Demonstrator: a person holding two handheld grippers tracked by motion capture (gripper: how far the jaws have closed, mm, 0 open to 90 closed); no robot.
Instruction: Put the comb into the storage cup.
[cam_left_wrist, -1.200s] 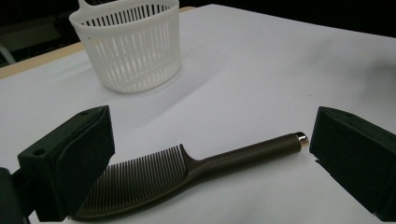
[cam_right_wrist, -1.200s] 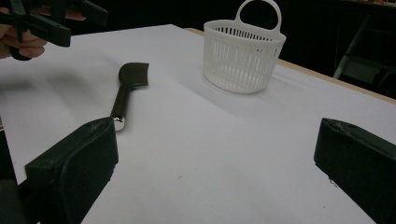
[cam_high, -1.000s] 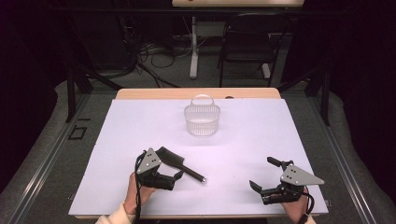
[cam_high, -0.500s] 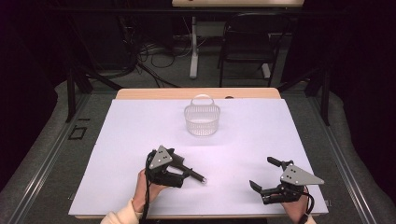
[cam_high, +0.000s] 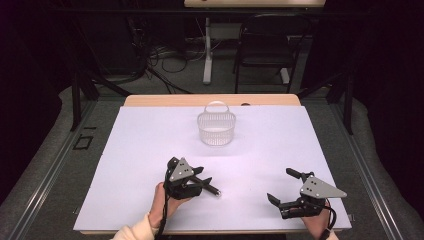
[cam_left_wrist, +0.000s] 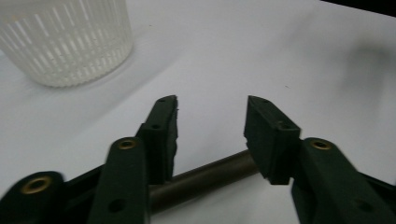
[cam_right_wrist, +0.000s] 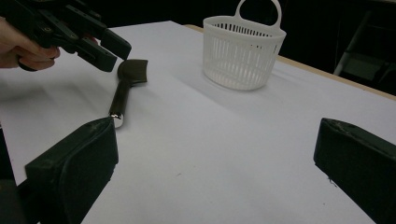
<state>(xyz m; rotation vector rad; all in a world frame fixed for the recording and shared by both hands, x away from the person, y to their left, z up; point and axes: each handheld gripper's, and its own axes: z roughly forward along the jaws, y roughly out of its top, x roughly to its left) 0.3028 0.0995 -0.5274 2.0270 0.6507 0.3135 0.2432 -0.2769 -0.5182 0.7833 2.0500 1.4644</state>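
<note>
1. High view: your left claw (cam_high: 204, 183) sits over the dark spatula (cam_high: 209, 188) on the white surface (cam_high: 140, 150), well short of the basket (cam_high: 216, 128); the pickup is not finished. Your right claw (cam_high: 284, 189) is spread, holding nothing.
2. Left gripper view: the jaws have just been closing; the brown handle (cam_left_wrist: 201, 179) lies between them, not yet pinched.
3. Right gripper view: the spatula (cam_right_wrist: 125, 88) is flat-bladed, with a metal-tipped handle.

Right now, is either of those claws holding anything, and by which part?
Nothing yet. The left gripper has just been closing its jaws over the handle of the spatula, but it lies flat on the table, ungripped. The right gripper is open, empty.
</note>
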